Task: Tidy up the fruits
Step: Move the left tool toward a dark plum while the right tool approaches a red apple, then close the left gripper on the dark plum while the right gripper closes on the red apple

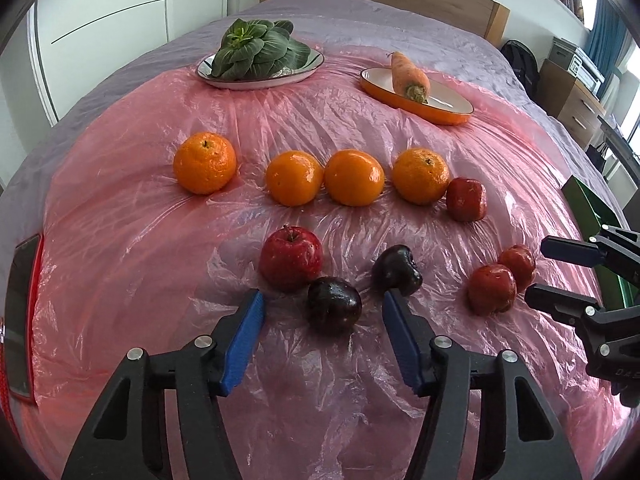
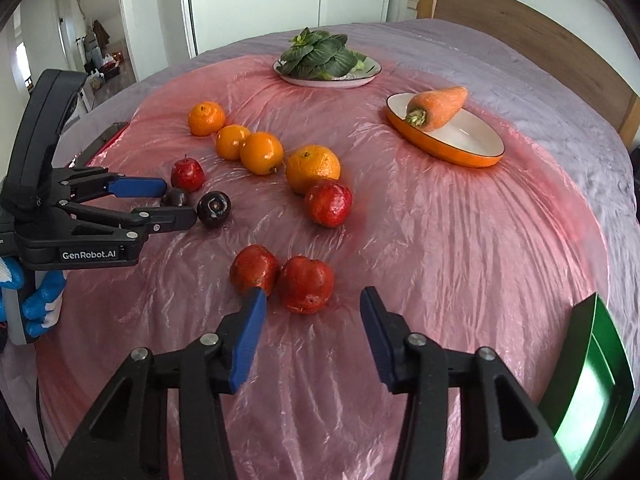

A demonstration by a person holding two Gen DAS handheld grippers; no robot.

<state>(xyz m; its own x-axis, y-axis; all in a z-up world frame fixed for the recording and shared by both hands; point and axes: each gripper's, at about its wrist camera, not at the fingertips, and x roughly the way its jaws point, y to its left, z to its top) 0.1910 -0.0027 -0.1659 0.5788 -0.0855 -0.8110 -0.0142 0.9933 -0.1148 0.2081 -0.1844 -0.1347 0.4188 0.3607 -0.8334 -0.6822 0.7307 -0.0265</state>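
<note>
Risk 1: the left gripper (image 1: 322, 300) stands partly open around the near dark plum (image 1: 334, 306), pads not yet touching it. Its right finger (image 1: 400, 320) tip sits against the second dark plum (image 1: 396, 270) at 1 o'clock of the first; further closing could shove that plum or trap both. The red apple (image 1: 291, 258) lies just beside, at 11 o'clock of the near plum.

Risk 2: the right gripper (image 2: 312, 304) is wide open, holding nothing. The right red fruit (image 2: 306, 284) lies just beyond the finger gap, at 12 o'clock. The left red fruit (image 2: 254, 274) touches it, and the left finger (image 2: 250, 328) tip overlaps it, so it could roll away.

Risk 3: the pink plastic sheet (image 2: 420, 260) on the bed is slick and wrinkled; round fruit may slide.

Four oranges (image 1: 354, 178) sit in a row at 12 o'clock, well apart from both grippers.
</note>
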